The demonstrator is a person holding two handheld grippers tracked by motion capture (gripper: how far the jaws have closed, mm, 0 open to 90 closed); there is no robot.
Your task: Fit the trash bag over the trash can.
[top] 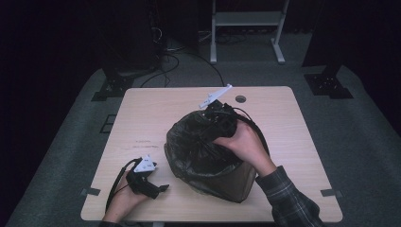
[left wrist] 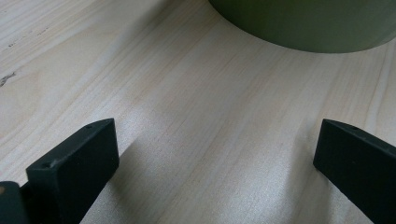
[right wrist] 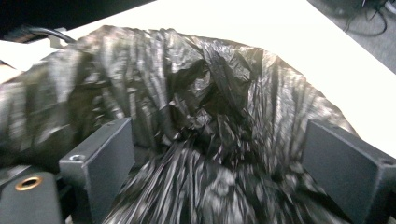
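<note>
Right tool [right wrist: 219,158] spread wide, black bag [right wrist: 210,93] seemingly bunched between its jaws, left tool [left wrist: 210,154] spread over bare table [left wrist: 187,116].

From my high view the right gripper [top: 218,109] is mostly buried in the black bin bag [top: 203,146], so I cannot see its jaws there. In the right gripper view the bag's lower folds are blurred. The left gripper view cuts the green bin [left wrist: 308,23] at the top edge.

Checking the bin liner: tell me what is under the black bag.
Under the black bag sits a brownish-green bin, its lower wall showing. The bag covers its rim and inside, hiding any contents.
</note>
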